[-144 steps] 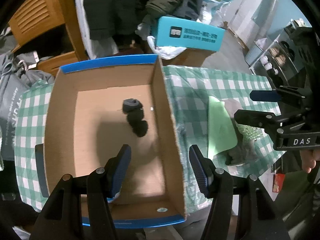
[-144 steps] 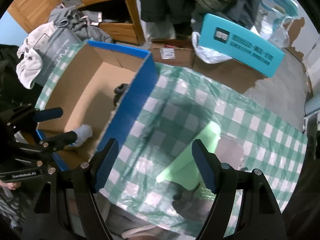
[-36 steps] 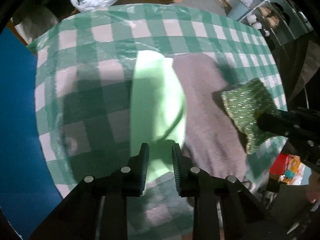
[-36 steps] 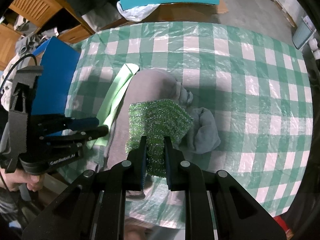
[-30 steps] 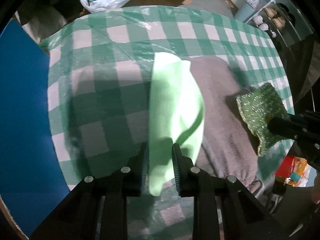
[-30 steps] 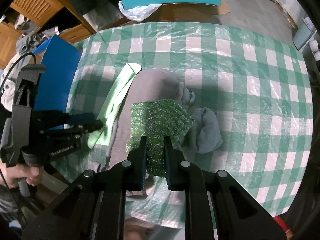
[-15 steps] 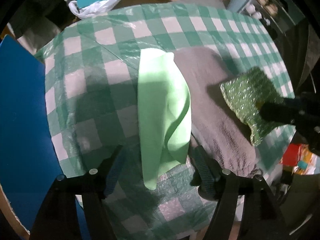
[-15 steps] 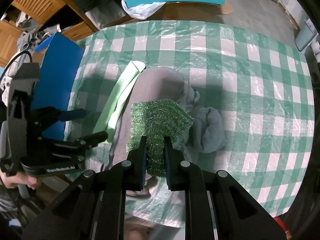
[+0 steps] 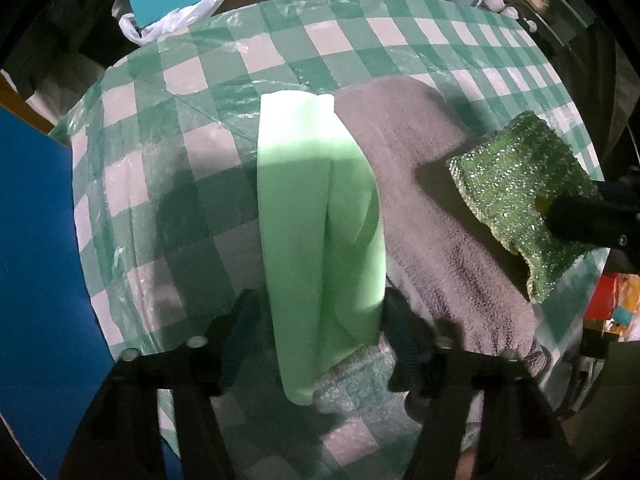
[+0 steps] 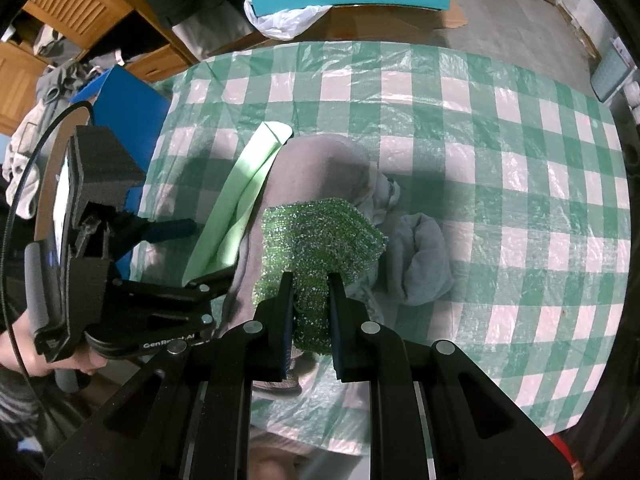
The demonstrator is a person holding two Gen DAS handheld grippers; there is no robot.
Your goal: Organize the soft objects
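Across the checked tablecloth (image 9: 192, 92) a grey towel (image 9: 432, 208) lies under the folded light-green cloth (image 9: 316, 216), which the left gripper (image 9: 316, 340), pinching it a second ago, has now released and straddles with spread fingers. Beside it, the right gripper (image 10: 310, 300) still pinches the sparkly green scouring cloth (image 10: 316, 236) above the towel, so only that piece looks ready for the blue box (image 10: 124, 104).

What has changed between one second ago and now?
The left gripper opened and let go of the light green cloth, which now lies loose between its fingers. The right gripper stays shut on the green scouring pad. The grey towel has not moved.
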